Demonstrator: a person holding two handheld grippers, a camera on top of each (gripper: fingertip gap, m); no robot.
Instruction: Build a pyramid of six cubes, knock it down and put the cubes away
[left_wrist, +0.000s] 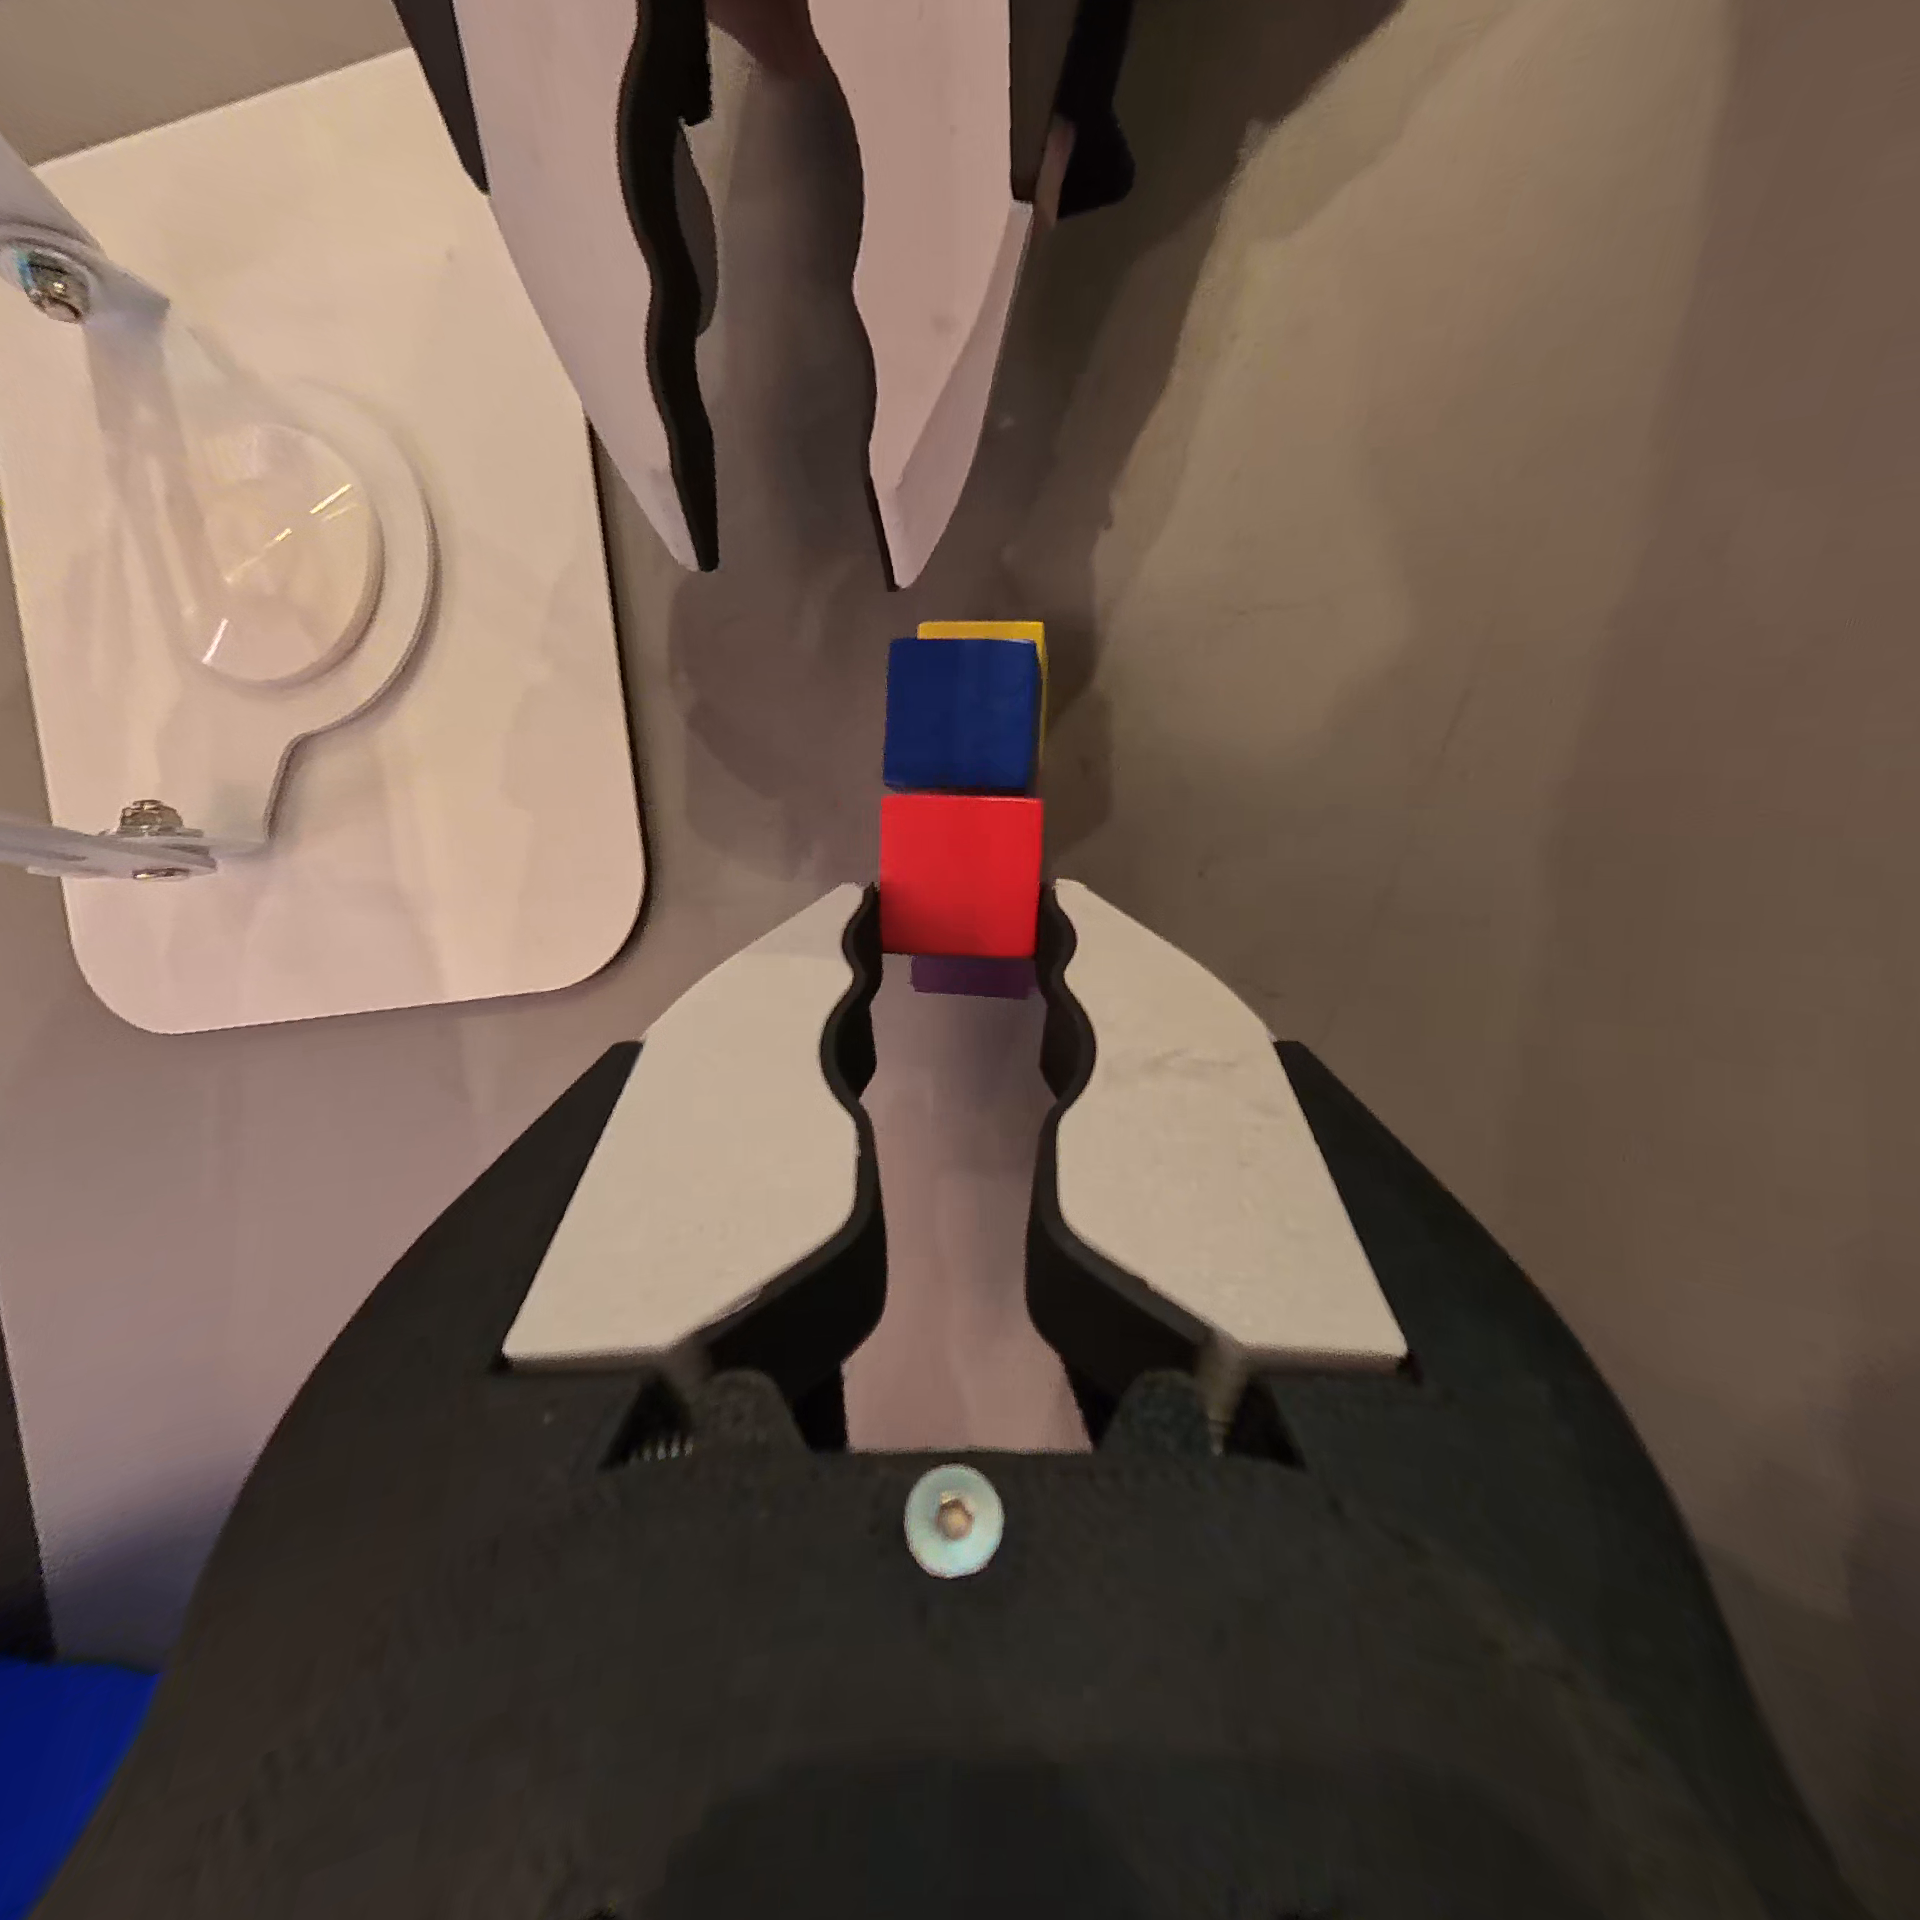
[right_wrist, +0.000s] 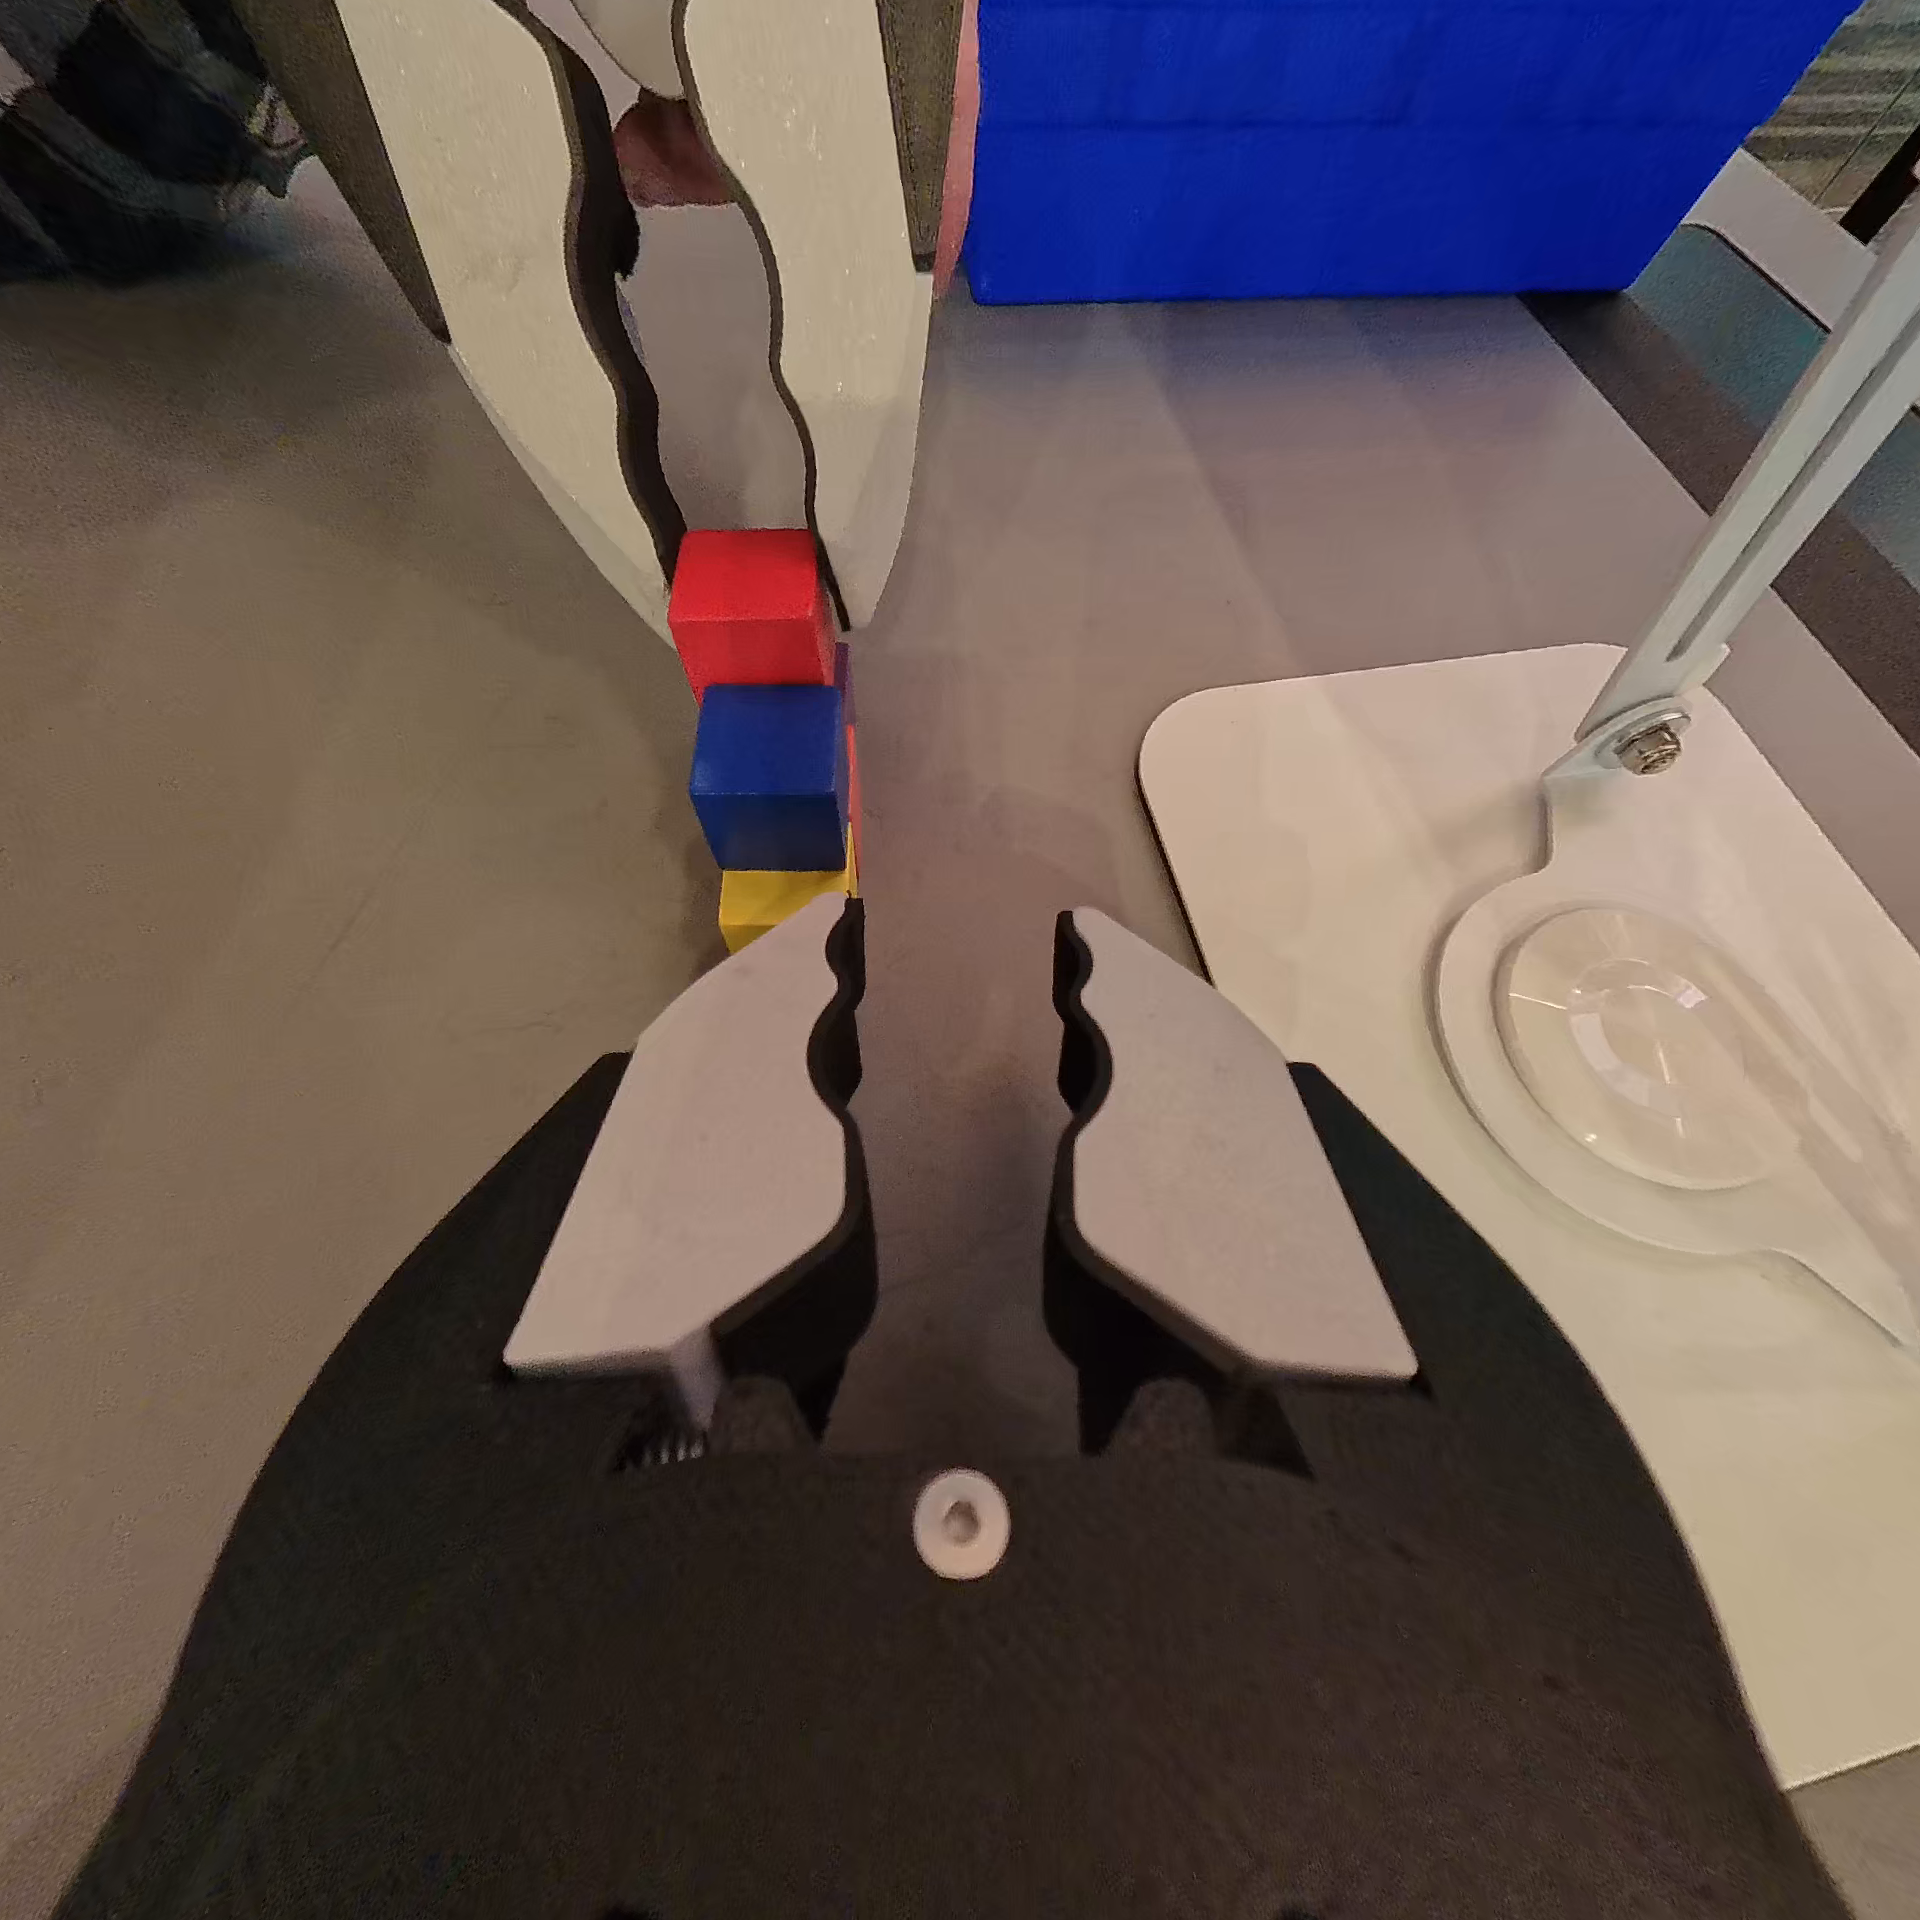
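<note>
My left gripper (left_wrist: 961, 906) is shut on a red cube (left_wrist: 958, 878), with both pads against its sides. The red cube sits right next to a blue cube (left_wrist: 961, 717), at about the same height, over a purple cube (left_wrist: 961, 979). A yellow cube (left_wrist: 982, 632) lies below the blue one at the far end. In the right wrist view the row reads red (right_wrist: 748, 603), blue (right_wrist: 769, 769), yellow (right_wrist: 764, 904), with purple (right_wrist: 844, 675) and orange (right_wrist: 853, 769) slivers beneath. My right gripper (right_wrist: 956, 920) is open and empty, just right of the yellow cube; it also shows in the left wrist view (left_wrist: 800, 571).
A white base plate (left_wrist: 499, 727) with a clear dome and a metal bracket lies beside the cubes; it also shows in the right wrist view (right_wrist: 1299, 831). A blue bin (right_wrist: 1351, 156) stands at the far edge of the grey table (right_wrist: 312, 727).
</note>
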